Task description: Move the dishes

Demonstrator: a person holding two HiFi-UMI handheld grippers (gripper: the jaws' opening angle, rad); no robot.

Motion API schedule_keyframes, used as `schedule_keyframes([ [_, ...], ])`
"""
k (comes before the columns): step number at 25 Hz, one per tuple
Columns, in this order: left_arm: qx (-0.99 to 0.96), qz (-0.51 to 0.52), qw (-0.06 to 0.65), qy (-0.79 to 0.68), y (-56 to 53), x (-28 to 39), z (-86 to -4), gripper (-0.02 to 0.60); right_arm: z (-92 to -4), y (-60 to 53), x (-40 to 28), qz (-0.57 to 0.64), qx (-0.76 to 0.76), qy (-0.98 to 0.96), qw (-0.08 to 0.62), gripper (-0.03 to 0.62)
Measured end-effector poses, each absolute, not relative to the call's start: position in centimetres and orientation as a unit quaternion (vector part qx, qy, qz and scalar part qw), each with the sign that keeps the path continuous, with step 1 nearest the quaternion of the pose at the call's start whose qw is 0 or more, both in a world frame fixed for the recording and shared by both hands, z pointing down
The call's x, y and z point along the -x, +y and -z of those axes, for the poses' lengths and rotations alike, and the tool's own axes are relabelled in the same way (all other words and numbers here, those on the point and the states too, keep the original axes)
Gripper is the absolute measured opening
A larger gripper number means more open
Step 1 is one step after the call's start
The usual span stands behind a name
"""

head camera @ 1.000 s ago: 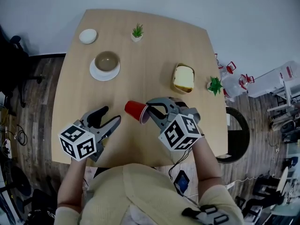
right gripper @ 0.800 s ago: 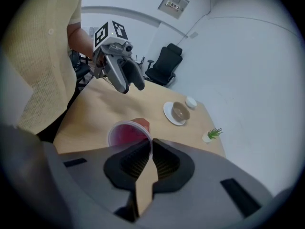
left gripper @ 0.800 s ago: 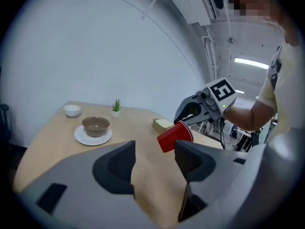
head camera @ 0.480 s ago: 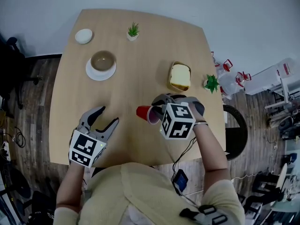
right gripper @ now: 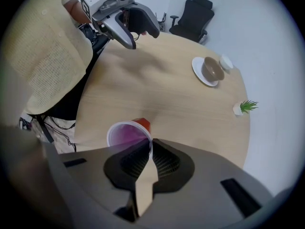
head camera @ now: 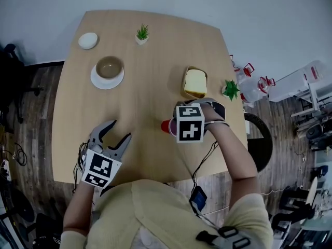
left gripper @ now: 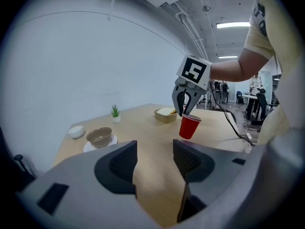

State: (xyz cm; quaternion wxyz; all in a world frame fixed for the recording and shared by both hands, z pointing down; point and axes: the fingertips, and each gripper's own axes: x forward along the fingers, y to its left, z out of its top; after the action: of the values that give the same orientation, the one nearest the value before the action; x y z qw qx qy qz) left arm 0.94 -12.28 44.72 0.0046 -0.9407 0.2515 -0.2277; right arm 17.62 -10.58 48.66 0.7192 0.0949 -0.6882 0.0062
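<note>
My right gripper [head camera: 174, 124] is shut on the rim of a red plastic cup [head camera: 165, 125], which hangs tilted a little above the wooden table [head camera: 150, 82]. The cup [left gripper: 189, 126] shows red outside and the cup [right gripper: 128, 134] pale purple inside. My left gripper [head camera: 111, 136] stands open and empty near the table's front left edge. A brown bowl [head camera: 109, 67] sits on a white saucer [head camera: 99, 81] at the back left. A small white dish [head camera: 87, 40] lies at the far left corner. A yellow container [head camera: 194, 82] stands just beyond the right gripper.
A small potted plant [head camera: 141, 34] stands at the table's back edge, and another green plant [head camera: 230, 90] at its right edge. A dark chair [head camera: 262, 144] sits off the right side. A black office chair [right gripper: 193, 17] stands past the far corner.
My right gripper has carried the red cup to the right and farther from me, turning so its marker cube faces up. The left gripper has stayed open near the front edge.
</note>
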Motion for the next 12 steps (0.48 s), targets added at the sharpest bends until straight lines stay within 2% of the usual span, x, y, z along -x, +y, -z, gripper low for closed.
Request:
schedule_keyframes([
  [6,0.937,0.250,0.012,0.245,-11.8,-0.9,-45.5,0.238,-49.6,-10.9,-19.5,-0.023,-0.069,-0.644,0.762,0.035],
  [12,0.937,0.253,0.008,0.241,-11.8,-0.8,-45.8,0.238,-50.6,-10.4,-19.6,-0.070,-0.039,-0.639,0.765,0.035],
])
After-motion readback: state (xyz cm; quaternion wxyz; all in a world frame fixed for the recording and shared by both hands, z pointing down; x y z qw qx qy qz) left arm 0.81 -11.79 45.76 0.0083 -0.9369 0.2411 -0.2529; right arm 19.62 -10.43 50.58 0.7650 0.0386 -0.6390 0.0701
